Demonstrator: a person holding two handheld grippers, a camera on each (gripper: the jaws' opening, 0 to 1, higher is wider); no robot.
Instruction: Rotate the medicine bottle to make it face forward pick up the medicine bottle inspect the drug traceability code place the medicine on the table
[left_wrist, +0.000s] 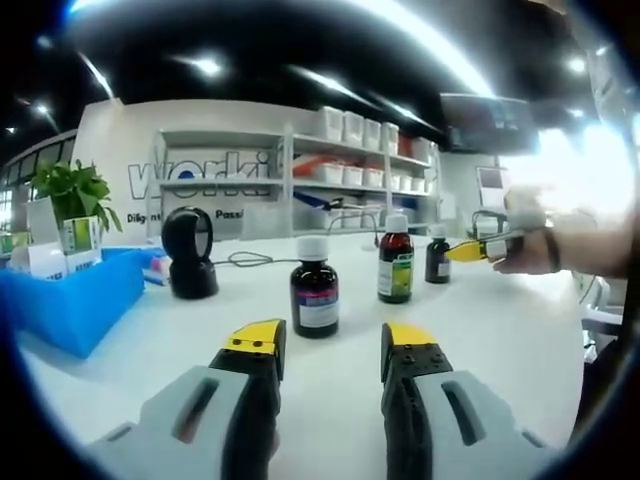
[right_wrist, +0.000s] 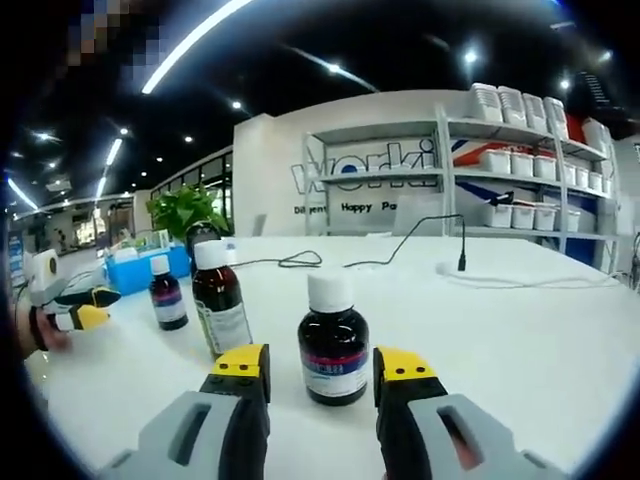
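Three dark medicine bottles with white caps stand in a row on the white table (left_wrist: 500, 340). In the left gripper view the nearest bottle (left_wrist: 315, 290) has a purple and white label, the middle bottle (left_wrist: 396, 265) a green label, and the small far bottle (left_wrist: 437, 258) stands beside my right gripper (left_wrist: 478, 248), held by a hand. My left gripper (left_wrist: 332, 340) is open, short of the nearest bottle. In the right gripper view my right gripper (right_wrist: 320, 365) is open, its jaws on either side of a squat bottle (right_wrist: 333, 340) with gaps showing. Further left stand the taller bottle (right_wrist: 220, 300) and another bottle (right_wrist: 167, 293), with my left gripper (right_wrist: 85, 305) beyond.
A black scanner stand (left_wrist: 190, 255) with a cable and a blue bin (left_wrist: 70, 300) sit left of the bottles, a potted plant (left_wrist: 75, 195) behind the bin. Shelves (left_wrist: 350, 150) with white boxes line the back wall. A black cable (right_wrist: 400, 255) crosses the far table.
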